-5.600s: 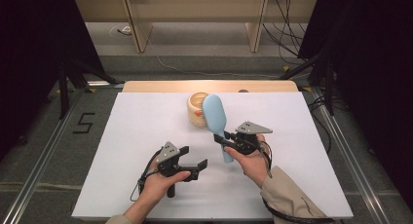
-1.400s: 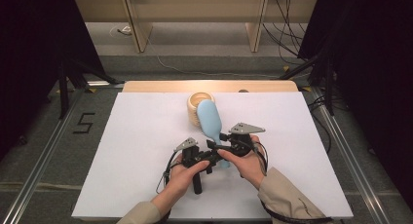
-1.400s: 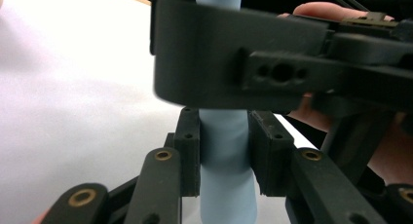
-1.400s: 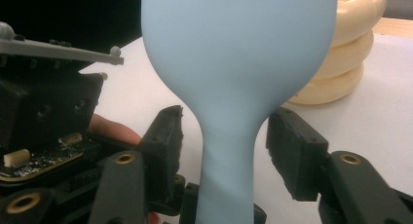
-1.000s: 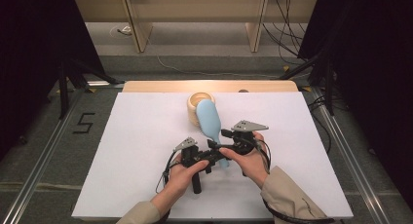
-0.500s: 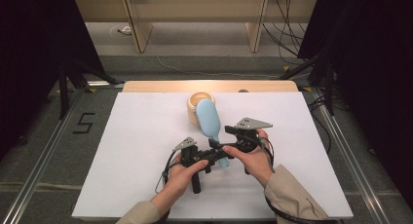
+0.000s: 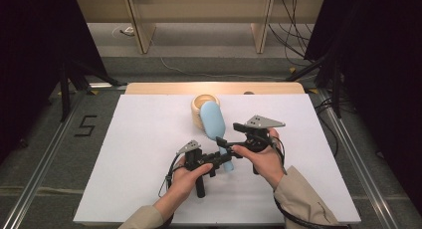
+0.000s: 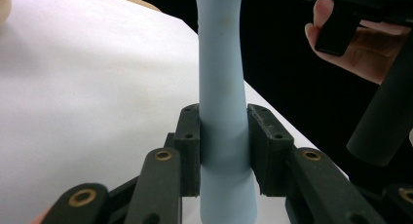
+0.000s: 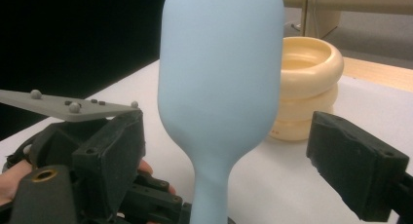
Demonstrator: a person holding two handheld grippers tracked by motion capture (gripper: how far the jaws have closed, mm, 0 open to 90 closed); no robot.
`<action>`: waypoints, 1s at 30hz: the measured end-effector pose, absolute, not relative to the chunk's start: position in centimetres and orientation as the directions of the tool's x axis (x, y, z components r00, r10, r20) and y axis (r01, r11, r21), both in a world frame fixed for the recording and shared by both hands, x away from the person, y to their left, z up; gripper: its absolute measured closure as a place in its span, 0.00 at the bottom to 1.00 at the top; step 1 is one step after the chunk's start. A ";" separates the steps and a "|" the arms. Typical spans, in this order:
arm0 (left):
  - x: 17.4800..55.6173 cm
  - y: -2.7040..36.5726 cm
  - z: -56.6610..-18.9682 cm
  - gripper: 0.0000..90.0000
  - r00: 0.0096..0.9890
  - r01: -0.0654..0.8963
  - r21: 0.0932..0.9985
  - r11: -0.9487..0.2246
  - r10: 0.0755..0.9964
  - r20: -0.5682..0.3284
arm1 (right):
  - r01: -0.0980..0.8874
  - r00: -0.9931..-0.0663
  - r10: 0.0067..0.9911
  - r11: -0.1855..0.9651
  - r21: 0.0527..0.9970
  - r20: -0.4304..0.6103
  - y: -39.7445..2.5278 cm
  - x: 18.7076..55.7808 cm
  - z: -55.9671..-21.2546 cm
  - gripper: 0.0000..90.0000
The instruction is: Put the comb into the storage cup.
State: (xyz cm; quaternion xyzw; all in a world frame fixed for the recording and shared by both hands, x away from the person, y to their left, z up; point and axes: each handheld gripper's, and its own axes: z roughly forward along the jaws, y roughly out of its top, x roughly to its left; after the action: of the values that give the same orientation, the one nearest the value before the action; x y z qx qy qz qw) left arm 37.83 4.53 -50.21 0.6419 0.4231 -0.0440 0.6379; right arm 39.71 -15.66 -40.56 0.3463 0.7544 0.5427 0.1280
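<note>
From the left, my left gripper (image 7: 219, 158) sits at about seven o'clock from the table's middle, its jaws clamped flat against both sides of the slim handle of the pale blue, matte, paddle-shaped hairbrush (image 7: 215, 127); in the left gripper view the handle (image 8: 221, 112) runs straight up between the pads (image 8: 189, 146), so I judge the hold square and firm enough to carry the brush alone. The brush stands lifted off the white table sheet (image 7: 124, 154), its broad head leaning toward twelve o'clock, over the near edge of the cream, ribbed, ring-stacked cup (image 7: 200, 108) just behind it. That cup sits at twelve o'clock from the grippers, near the far edge. Moving right, my right gripper (image 7: 226, 143) is at the brush's three o'clock side with its jaws spread wide: in the right gripper view the pads stand well clear of the neck on either side (image 9: 358, 168), touching nothing. This reads to me as a handover, left holding low on the handle so the right can let go higher up. I'd watch that the head does not tip onto the cup.
</note>
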 end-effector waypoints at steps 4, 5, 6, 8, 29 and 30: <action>37.8 4.5 -50.2 0.75 0.639 0.599 0.782 0.171 0.487 -0.596 | 0.377 -0.729 0.661 0.169 0.911 0.179 -15.8 39.7 -40.2 0.16; 37.9 4.5 -50.2 0.75 0.639 0.599 0.782 0.172 0.486 -0.596 | 0.375 -0.729 0.661 0.168 0.912 0.178 -15.9 39.7 -40.1 0.15; 37.9 4.5 -50.2 0.75 0.639 0.599 0.782 0.172 0.486 -0.596 | 0.376 -0.728 0.662 0.168 0.911 0.179 -15.9 39.7 -40.0 0.15; 37.8 4.6 -50.2 0.75 0.639 0.599 0.782 0.173 0.486 -0.597 | 0.371 -0.729 0.661 0.166 0.914 0.175 -16.0 39.8 -39.9 0.15; 37.9 4.6 -50.2 0.75 0.643 0.598 0.784 0.168 0.484 -0.593 | 0.361 -0.733 0.662 0.178 0.915 0.160 -15.9 40.0 -39.1 0.08; 37.9 4.6 -50.2 0.75 0.643 0.598 0.784 0.168 0.484 -0.594 | 0.361 -0.732 0.663 0.179 0.915 0.159 -15.9 40.1 -39.0 0.07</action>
State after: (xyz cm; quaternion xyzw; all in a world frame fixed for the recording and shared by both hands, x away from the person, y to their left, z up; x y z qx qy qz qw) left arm 37.90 4.61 -50.22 0.6434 0.4202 -0.0447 0.6383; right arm 40.05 -15.93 -39.04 0.3389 0.7551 0.5437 0.1388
